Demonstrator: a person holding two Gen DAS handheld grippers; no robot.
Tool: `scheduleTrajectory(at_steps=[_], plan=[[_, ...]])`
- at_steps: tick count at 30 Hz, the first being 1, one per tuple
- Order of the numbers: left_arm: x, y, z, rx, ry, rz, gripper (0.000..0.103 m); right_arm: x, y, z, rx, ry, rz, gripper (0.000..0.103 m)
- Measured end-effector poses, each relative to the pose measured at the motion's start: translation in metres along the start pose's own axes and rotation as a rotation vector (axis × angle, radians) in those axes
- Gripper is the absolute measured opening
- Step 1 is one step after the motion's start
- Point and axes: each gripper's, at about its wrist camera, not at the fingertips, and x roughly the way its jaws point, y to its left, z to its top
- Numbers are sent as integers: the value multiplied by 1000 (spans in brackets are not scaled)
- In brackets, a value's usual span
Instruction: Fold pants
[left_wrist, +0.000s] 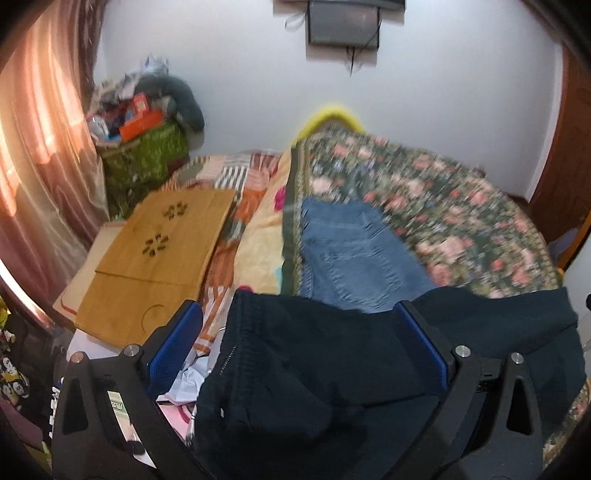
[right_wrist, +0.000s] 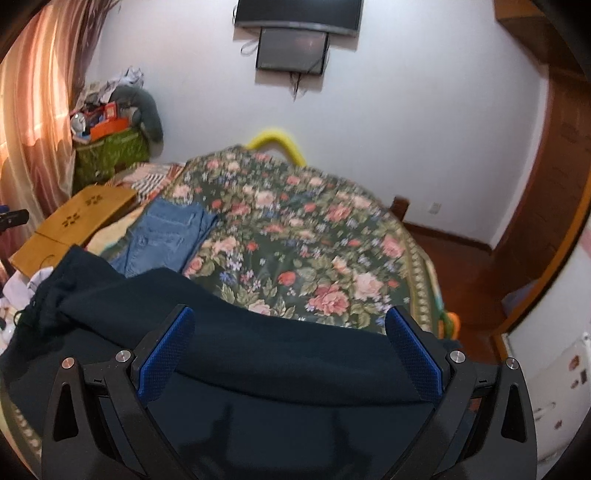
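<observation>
Left hand-held gripper (left_wrist: 299, 343): nearest in the left wrist view; its two blue-padded fingers stand wide apart, with dark cloth lying between them and nothing pinched.
Right hand-held gripper (right_wrist: 290, 347): nearest in the right wrist view; its fingers are likewise spread wide, with dark cloth draped across the gap and not clamped.
Dark pants (left_wrist: 317, 376): navy, soft, with an elastic waistband and drawstring at the left end; they lie bunched across the near edge of the bed, under and between both sets of fingers.
White garments (left_wrist: 188, 384): a small crumpled heap just left of the dark pants.
Folded jeans (left_wrist: 351, 254): blue denim, already folded, lying just beyond the dark pants on the bed.
Wooden lap tray (left_wrist: 159, 258): flat on the bed's left side, beside the jeans, with flower-shaped cutouts.
Floral bedspread (right_wrist: 303, 236): dark green with pink roses, covering the bed to its far end.
Far background: a heaped green basket (left_wrist: 144, 158) in the left corner, a pink curtain (left_wrist: 37, 147), and a screen (right_wrist: 295, 48) on the white wall.
Step in hand: probably the start of folding the dark pants; they look unspread and no grip is taken.
Next move: likely each gripper needs to close on an edge of the waistband, then lift and spread the pants flat on the open bedspread.
</observation>
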Motion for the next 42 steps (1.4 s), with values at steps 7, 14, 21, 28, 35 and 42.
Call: scheduleTrajectory(at_steps=[7,14,21,28,35,42], plan=[[93,42,5,-70,195,11,95,76,-31,-3,80,189,147,103],[169,62,-6,-139,383,-28,69,140,-39,-1,53,312,237,90],[213,63,-23,-162,470,-20,65,182,-10,-5,-98,442,390,82],[194,45,-21,-50,415,35,32,195,23,-22,-233,455,318,73],[167,46,-6,-45,356,30,14,182,26,-29,-194,436,291,15],[147,78,39,-177,269,40,13,173,18,7,-146,298,177,9]])
